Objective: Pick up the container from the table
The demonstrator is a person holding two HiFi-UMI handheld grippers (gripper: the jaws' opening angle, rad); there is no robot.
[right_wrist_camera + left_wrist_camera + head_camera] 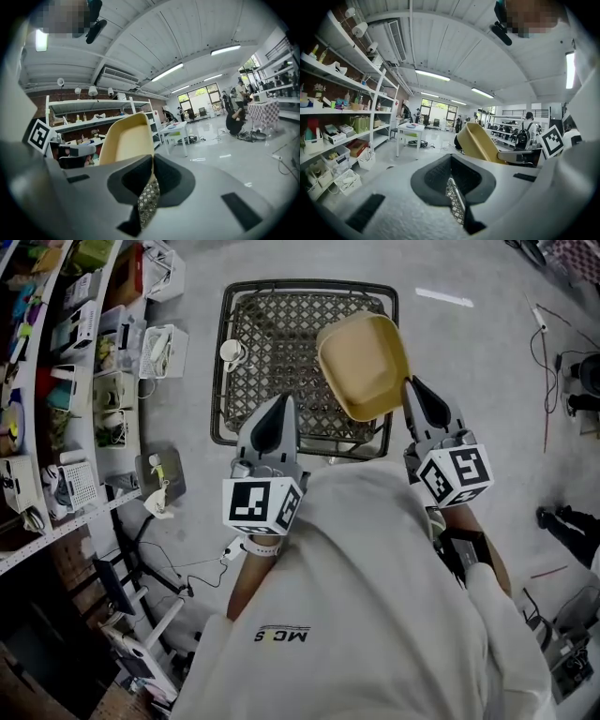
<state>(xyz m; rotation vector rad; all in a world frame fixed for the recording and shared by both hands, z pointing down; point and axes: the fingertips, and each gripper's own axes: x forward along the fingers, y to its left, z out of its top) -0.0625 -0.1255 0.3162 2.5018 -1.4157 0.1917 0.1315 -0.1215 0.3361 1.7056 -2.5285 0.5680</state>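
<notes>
The container [364, 364] is a tan, shallow plastic tub held tilted above the black wire-mesh table [217, 381]. My right gripper [413, 388] is shut on its near rim; in the right gripper view the tub [124, 140] rises upright from the closed jaws [152, 161]. My left gripper [279, 404] points over the table's near left part, shut and empty, well clear of the tub. In the left gripper view its jaws [451, 161] are closed, and the tub [477, 141] shows to the right, with the right gripper [520, 157] on it.
A white cup [231, 352] sits on the mesh table's left side. Shelving with bins and clutter [56, 381] runs along the left. Cables [546, 352] lie on the floor at the right. A white table [410, 127] and people stand far off in the hall.
</notes>
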